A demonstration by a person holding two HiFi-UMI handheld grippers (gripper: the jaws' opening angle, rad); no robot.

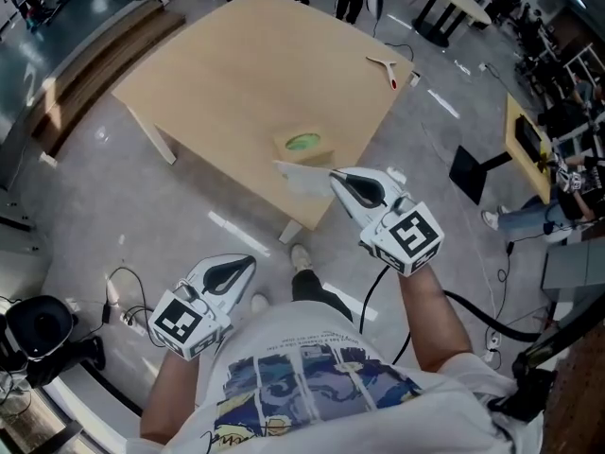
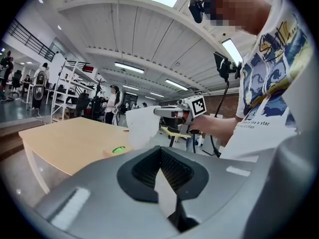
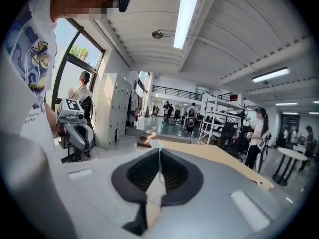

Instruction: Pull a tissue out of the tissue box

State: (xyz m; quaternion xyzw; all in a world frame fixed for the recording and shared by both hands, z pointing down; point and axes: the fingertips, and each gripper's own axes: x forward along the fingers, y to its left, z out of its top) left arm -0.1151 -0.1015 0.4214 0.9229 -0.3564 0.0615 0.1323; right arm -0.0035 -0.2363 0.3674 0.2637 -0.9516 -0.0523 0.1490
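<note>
The tan tissue box (image 1: 302, 144) with a green oval opening sits near the front edge of the wooden table (image 1: 227, 74); the left gripper view also shows the tissue box (image 2: 117, 151). My right gripper (image 1: 333, 176) is raised over the table's near corner and shut on a white tissue (image 1: 301, 178), which hangs free of the box. The left gripper view shows that tissue (image 2: 142, 127) drooping from the right gripper (image 2: 162, 112). In the right gripper view the tissue (image 3: 156, 185) is pinched between the closed jaws (image 3: 158, 151). My left gripper (image 1: 251, 260) is low, off the table, shut and empty.
A small wooden stick with a red tip (image 1: 383, 67) lies at the table's far right corner. On the floor are cables and a black bag (image 1: 38, 329) at left. Other tables, shelves and people stand farther off in the room.
</note>
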